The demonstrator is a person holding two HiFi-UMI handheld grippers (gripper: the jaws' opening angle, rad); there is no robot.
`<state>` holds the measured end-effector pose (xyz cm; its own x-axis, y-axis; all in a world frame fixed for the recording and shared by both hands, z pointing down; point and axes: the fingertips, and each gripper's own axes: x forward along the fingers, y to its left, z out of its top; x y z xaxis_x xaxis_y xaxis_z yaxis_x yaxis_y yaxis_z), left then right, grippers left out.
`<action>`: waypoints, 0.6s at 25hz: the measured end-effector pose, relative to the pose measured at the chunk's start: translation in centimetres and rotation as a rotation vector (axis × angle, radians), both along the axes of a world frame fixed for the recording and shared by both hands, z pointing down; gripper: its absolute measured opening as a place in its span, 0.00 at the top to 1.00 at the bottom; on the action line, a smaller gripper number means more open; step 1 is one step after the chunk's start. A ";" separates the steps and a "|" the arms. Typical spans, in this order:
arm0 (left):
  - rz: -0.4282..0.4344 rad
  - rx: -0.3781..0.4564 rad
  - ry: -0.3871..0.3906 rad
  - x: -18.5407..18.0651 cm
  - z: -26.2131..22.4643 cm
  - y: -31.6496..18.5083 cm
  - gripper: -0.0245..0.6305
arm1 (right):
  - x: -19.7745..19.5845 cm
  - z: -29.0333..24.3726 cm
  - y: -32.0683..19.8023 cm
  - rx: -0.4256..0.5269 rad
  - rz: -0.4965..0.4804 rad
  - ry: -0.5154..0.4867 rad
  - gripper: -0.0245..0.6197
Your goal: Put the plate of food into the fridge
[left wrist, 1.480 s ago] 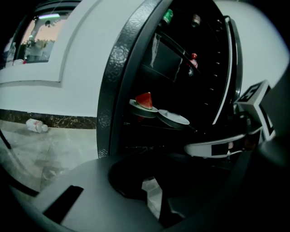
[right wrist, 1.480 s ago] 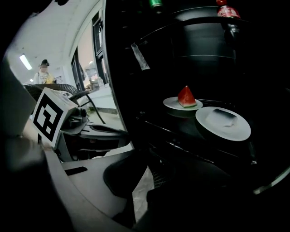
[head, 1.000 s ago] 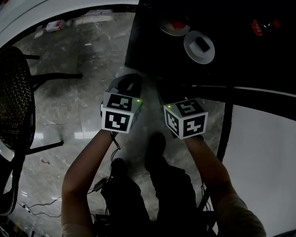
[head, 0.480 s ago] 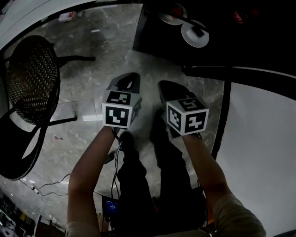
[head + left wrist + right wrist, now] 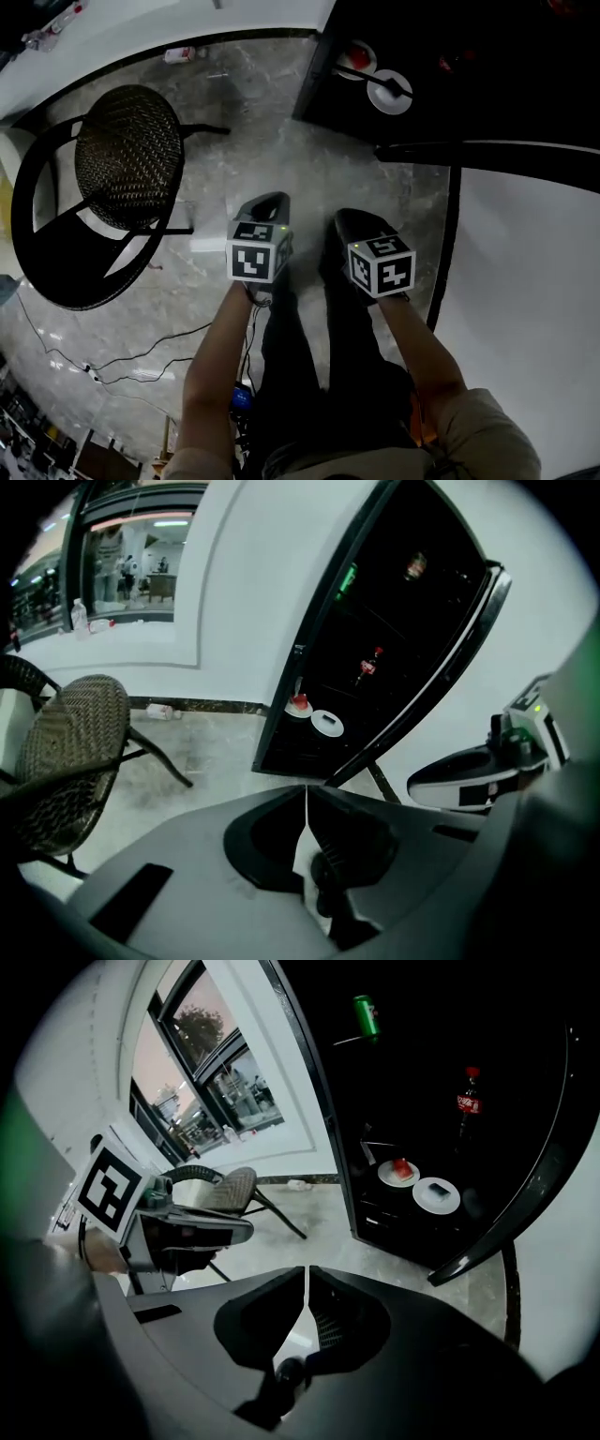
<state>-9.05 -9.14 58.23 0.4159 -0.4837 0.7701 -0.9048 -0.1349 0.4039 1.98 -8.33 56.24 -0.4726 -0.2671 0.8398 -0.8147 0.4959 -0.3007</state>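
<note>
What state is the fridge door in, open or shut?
Open: the fridge door stands swung wide, exposing the plate of food inside.

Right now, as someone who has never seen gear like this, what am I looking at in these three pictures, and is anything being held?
There is no robot here. A person holds a hand-operated gripper in each hand, and the cubes with square patterns are part of those tools. One picture comes from a camera on the person's head, looking down at the left gripper and the right gripper. The other two come from a camera riding on each gripper. Both pairs of jaws are closed and hold nothing. Ahead stands an open fridge with two plates on a shelf: a plate with red food and a white plate carrying a small dark item. A cola bottle and a green can sit higher up. A wicker chair stands on the floor to the left.
</note>
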 end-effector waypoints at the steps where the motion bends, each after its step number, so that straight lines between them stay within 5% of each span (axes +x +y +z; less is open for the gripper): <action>1: -0.018 -0.014 0.012 -0.5 -0.6 0.6 0.94 | -0.3 -0.9 0.4 -0.007 0.000 -0.007 0.92; 5: -0.032 -0.052 0.046 -0.5 -3.9 2.0 0.94 | -1.4 -4.7 1.6 -0.023 -0.008 -0.023 0.92; 15: 0.106 0.045 -0.039 0.8 -12.1 0.3 0.94 | -3.4 -11.4 2.4 -0.056 0.058 -0.092 0.92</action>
<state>-8.30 -8.81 46.14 0.4368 -0.4730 0.7651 -0.8994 -0.2475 0.3604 -1.42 -5.97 44.85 -0.5337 -0.2498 0.8080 -0.8090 0.4291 -0.4017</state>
